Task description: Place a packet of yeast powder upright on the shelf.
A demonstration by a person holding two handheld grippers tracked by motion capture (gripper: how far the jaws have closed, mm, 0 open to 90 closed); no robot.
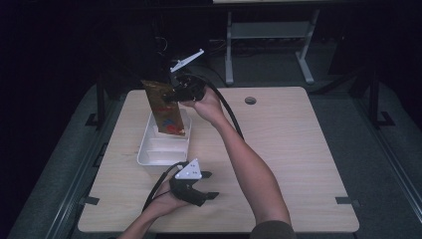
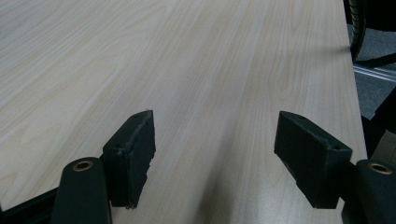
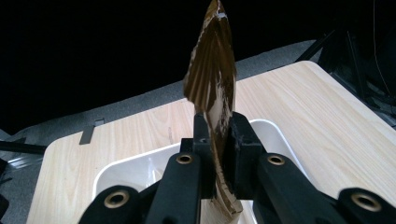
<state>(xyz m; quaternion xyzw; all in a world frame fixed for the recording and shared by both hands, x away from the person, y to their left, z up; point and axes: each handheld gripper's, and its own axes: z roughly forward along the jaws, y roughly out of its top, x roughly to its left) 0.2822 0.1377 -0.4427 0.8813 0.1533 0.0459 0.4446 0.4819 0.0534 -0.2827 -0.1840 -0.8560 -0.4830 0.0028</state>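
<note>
Right claw clamped on a golden-brown foil pouch, jaws pinching its upper edge, pouch hanging upright over the far end of a white tray. In the right gripper view, pouch seen edge-on between the two pads, tray rim below. Tray at about 10 o'clock from the middle of the wooden surface. Left claw at 6 o'clock, low by the near edge, jaws wide with nothing between, bare wood under them.
</note>
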